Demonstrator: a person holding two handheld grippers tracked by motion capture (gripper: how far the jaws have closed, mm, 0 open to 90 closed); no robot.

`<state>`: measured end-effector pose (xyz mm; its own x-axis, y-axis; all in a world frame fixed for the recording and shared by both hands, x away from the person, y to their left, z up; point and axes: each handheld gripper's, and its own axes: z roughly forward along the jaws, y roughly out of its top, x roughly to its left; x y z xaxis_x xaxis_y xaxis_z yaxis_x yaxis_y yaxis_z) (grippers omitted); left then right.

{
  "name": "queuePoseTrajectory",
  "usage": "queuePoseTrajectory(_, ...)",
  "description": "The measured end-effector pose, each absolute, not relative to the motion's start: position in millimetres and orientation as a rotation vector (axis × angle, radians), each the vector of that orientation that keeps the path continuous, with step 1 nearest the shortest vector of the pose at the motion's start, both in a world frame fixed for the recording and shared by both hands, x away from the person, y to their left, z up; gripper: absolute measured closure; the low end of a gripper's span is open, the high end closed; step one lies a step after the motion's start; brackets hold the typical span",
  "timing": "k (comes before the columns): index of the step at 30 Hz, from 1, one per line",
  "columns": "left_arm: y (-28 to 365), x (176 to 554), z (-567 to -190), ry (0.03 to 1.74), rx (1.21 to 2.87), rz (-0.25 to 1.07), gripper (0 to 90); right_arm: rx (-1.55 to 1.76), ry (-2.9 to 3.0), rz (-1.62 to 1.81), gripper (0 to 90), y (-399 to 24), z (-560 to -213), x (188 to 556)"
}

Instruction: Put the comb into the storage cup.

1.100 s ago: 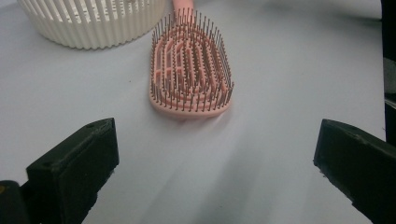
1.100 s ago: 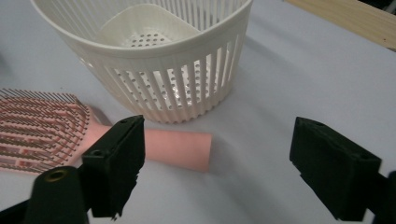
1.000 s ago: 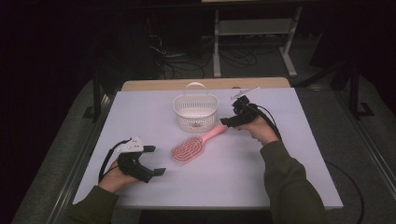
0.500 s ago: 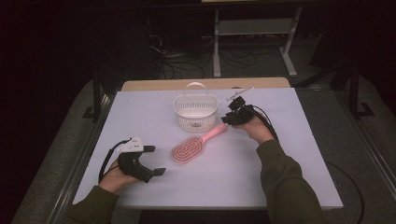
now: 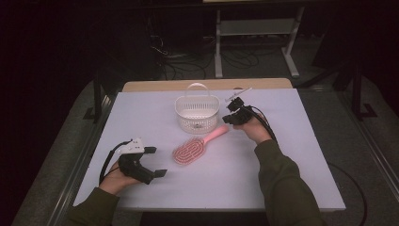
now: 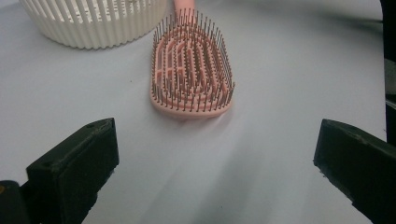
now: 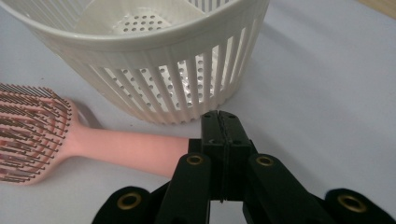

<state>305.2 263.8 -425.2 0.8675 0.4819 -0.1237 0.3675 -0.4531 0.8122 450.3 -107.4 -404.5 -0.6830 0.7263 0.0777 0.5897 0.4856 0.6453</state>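
Note:
A pink hairbrush point(image 5: 190, 150) lies bristles up in the middle of the white table point(image 5: 291, 183), its handle pointing toward a white slatted basket point(image 5: 197, 113). My right gripper point(image 5: 229, 117) hovers at the handle's far end, beside the basket. In the right gripper view it point(image 7: 219, 122) is shut, jaws pressed together with nothing between them, and the pink handle point(image 7: 130, 149) passes just beyond the tips. My left gripper point(image 5: 156, 161) rests at the front left, open. It point(image 6: 217, 140) faces the brush head point(image 6: 192, 70), which lies a little way off.
The basket point(image 7: 154, 56) has a perforated floor and a handle arching over it point(image 5: 197, 87). A wooden strip point(image 5: 207, 84) runs along the table's far edge. Beyond it the dark floor holds cables and a metal stand point(image 5: 256, 28).
My right gripper has crept slightly left toward the end of the brush handle. The brush, the basket and the left gripper have stayed put.

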Motion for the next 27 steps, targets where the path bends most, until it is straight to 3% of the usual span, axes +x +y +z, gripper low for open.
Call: queuePoseTrajectory(27,263.2,304.9,-425.1,0.609,2.095,0.153,0.0,1.193,2.546,0.932,89.1,-98.0,-418.5,462.7)
